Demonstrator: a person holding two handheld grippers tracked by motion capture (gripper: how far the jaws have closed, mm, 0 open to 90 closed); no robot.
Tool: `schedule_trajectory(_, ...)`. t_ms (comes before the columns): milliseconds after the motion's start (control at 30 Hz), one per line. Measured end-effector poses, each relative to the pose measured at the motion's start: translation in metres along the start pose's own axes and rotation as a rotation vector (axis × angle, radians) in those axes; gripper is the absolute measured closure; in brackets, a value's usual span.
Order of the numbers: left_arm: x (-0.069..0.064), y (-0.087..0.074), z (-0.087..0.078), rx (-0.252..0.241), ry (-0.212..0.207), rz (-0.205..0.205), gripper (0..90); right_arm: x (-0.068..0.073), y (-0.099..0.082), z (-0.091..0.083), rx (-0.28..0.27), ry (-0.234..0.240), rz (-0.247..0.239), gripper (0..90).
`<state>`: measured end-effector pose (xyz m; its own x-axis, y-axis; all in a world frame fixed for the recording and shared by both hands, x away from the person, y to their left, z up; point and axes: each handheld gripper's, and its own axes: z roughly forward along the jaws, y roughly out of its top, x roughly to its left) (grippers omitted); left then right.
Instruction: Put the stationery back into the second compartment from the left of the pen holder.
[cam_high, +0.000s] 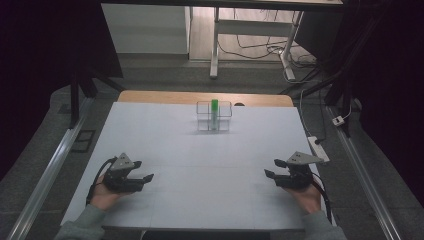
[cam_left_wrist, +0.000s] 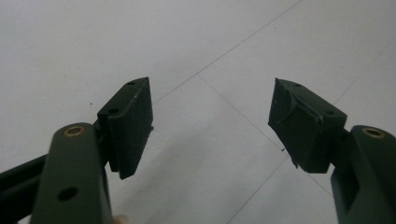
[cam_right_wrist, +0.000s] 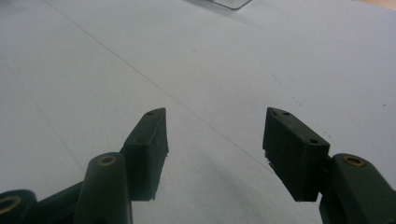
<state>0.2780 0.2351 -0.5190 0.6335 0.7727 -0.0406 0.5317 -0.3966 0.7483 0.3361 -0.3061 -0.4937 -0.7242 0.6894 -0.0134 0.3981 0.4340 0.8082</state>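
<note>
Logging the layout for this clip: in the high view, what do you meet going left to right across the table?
left gripper → clear rack holding a green tube, at the far middle → right gripper, all on the white table. Both grippers' jaws stand apart with nothing between them.

Left gripper (cam_high: 141, 171) low at the near left, jaws spread wide, nothing between. Right gripper (cam_high: 271, 167) low at the near right, jaws likewise parted, pointing inward toward the other.

Dim lab: white-covered table (cam_high: 165, 145), metal rails (cam_high: 47, 175), floor cables (cam_high: 260, 50).
</note>
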Motion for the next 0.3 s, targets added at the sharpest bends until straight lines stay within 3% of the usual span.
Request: schedule_trajectory(300,-0.0024,0.0017,0.0007,-0.001,0.0,0.003,30.6,-0.0001,0.0038,-0.0043,-0.021,-0.014,-0.005,39.6)
